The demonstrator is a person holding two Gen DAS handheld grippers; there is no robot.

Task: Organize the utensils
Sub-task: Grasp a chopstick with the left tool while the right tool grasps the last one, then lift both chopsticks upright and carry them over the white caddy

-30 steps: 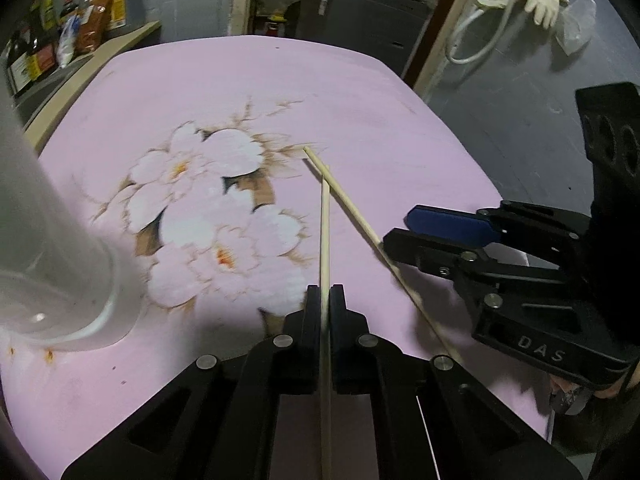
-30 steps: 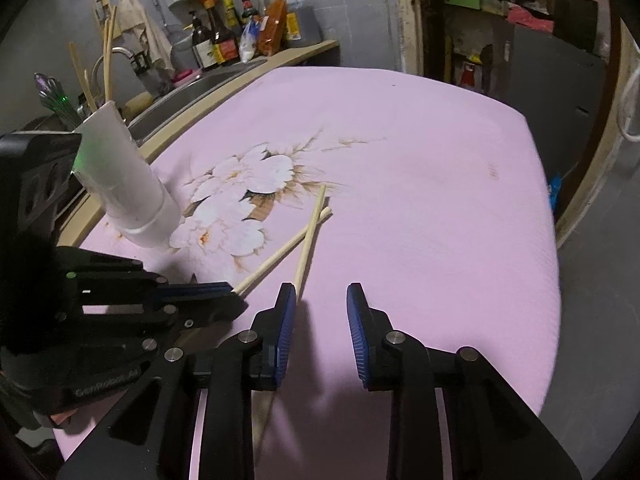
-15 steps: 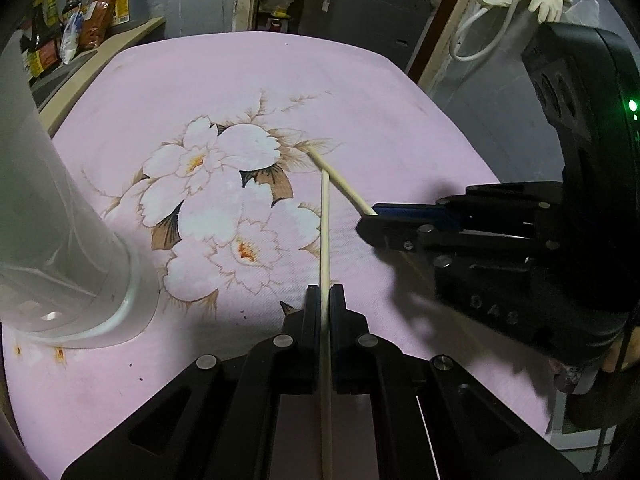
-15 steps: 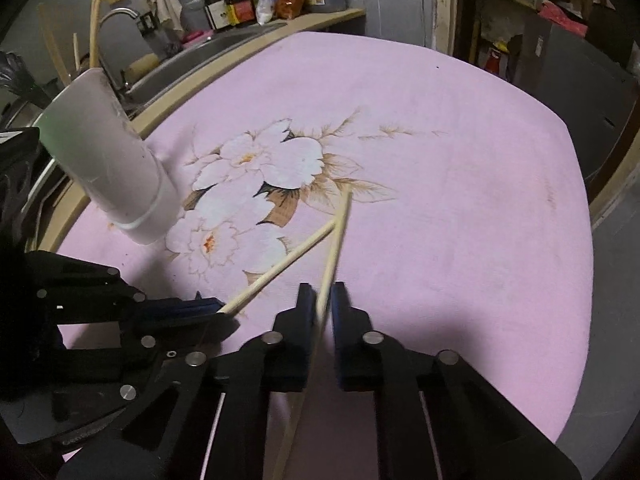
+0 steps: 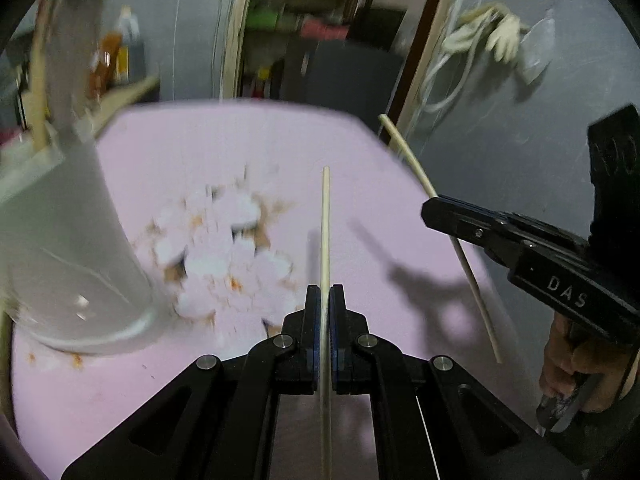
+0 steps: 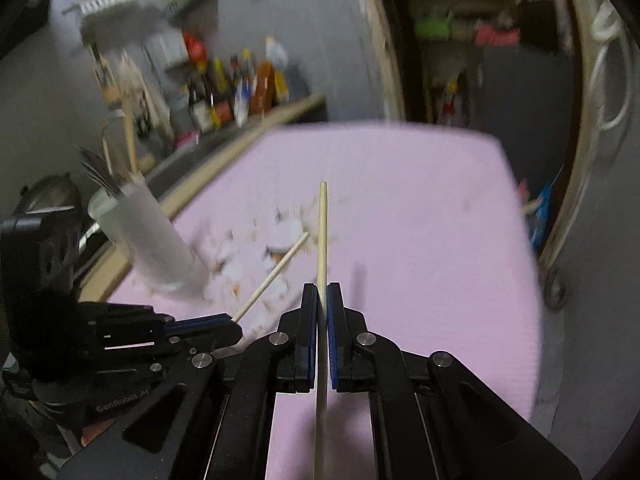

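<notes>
Each gripper holds one pale wooden chopstick, lifted off the pink flowered tablecloth [image 5: 192, 360]. My left gripper [image 5: 325, 292] is shut on a chopstick [image 5: 325, 224] that sticks straight ahead. In the left wrist view the right gripper [image 5: 434, 210] stands at the right, shut on the other chopstick [image 5: 412, 164]. The right wrist view shows my right gripper [image 6: 322, 290] clamped on its chopstick [image 6: 322, 232], with the left gripper [image 6: 234, 330] and its chopstick [image 6: 276, 272] low at the left. A tall white utensil holder [image 5: 68, 256] stands at the left, with utensils poking out of its top [image 6: 108, 176].
Sauce bottles [image 6: 236, 88] line a counter beyond the table's far left edge. A doorway with a dark cabinet [image 5: 344, 68] lies behind the table. Gloves and a hose [image 5: 488, 36] hang on the grey wall at the right. A hand [image 5: 576, 368] grips the right tool.
The right gripper closed on the second chopstick, and both grippers rose, lifting both chopsticks off the cloth. The views tilted up toward the wall and doorway.
</notes>
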